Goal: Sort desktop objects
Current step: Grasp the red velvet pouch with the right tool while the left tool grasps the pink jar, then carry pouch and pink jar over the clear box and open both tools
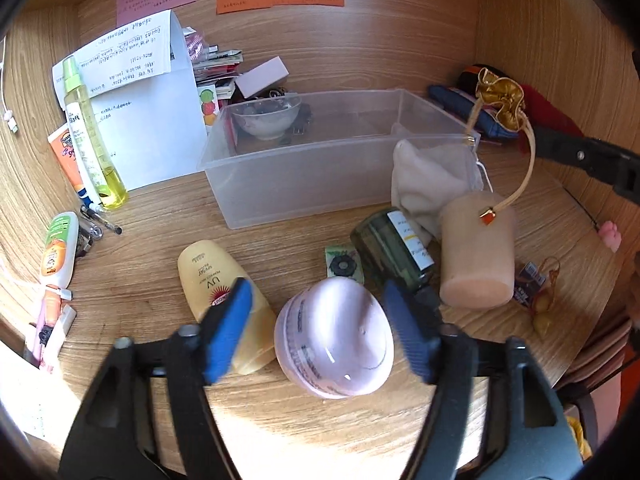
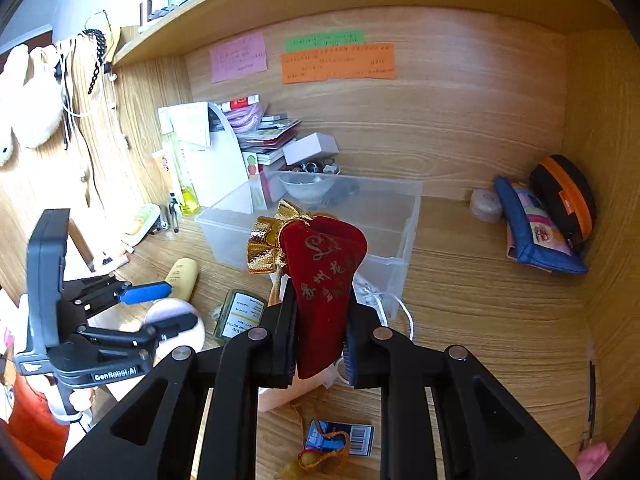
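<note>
Wooden desk w/ back panel fills both views. Clear plastic bin sits mid-desk, at 12 o'clock from the left gripper; nothing lies inside it that I can make out, and a small bowl shows through its far-left corner, prob. behind it.

Left gripper: jaws apart at medium width, blue pads either side of a pink round jar that lies on its side; pads look just clear of the jar, no squeeze visible. Yellow sunscreen bottle lies flat at 10 o'clock of the jar, partly under the left pad. Dark green jar at 1 o'clock, tipped over. Peach-coloured cylinder at 2 o'clock, white cloth pouch behind it, touching the bin's front-right corner.

Right gripper: clamped narrow on a red velvet pouch w/ gold trim, held up off the desk, in front of the bin in the right-wrist view. Its gold cord hangs down over the peach cylinder.

Blue pencil case at 2 o'clock, far right against the side wall. Tall yellow spray bottle at 10 o'clock, far left.
</note>
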A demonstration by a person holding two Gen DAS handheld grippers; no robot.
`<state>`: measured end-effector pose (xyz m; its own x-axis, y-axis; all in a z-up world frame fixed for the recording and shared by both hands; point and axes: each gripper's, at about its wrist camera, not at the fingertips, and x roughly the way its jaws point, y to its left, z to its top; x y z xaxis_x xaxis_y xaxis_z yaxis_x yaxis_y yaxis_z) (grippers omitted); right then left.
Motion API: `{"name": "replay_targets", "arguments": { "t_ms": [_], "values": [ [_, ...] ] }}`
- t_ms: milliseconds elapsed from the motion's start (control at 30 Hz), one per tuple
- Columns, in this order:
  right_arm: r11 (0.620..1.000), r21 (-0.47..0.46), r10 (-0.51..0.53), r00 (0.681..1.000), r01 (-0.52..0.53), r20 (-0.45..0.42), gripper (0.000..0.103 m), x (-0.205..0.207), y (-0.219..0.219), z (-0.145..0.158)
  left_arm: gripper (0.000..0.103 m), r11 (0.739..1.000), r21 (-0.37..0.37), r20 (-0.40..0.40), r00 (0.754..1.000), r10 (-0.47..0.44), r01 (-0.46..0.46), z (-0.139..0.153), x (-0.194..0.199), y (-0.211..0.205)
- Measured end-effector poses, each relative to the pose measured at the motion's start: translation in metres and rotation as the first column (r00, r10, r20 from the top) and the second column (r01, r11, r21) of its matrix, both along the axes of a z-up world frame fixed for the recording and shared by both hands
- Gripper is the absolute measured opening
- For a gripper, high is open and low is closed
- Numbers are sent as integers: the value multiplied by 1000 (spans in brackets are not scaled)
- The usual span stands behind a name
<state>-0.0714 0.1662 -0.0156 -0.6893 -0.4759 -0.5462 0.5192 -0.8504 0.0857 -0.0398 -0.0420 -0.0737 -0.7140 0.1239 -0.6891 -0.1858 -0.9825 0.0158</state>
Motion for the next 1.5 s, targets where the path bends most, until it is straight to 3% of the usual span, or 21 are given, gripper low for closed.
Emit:
{"name": "replay_targets", "arguments": {
  "t_ms": [200,400,467,567,733,933,1267,1500],
  "values": [
    [1000,-2,5,1000,-5,9,16,3,1,-4,73,997,-50,25,998,-53,54,-8,11,10],
    [1000,-13,1,1000,-1,23,17,2,5,-6,74,992,-115,16,999,-43,45,-16,25,15],
    [1000,-20,3,1000,-2,30,17,1,5,-6,66,988,-151,-4,1000,-23,22,-18,27,18],
    [1000,-26,7,999,-6,39,17,0,4,-8,66,984,-181,-15,1000,-7,4,-19,28,20],
    [1000,-20,13,999,-13,31,17,2,3,-6,66,991,-130,-16,1000,0,-2,-10,24,15],
    [999,-35,31,1000,-31,0,17,0,5,13,66,1000,-28,-80,997,10,-12,29,22,3],
    [998,-25,61,995,-63,-74,17,-11,-3,56,66,999,44,-151,988,-13,19,82,7,-12],
    [997,-12,69,995,-70,-75,17,-36,-14,69,66,994,97,-180,983,-28,46,116,-22,-27]
  ]
}}
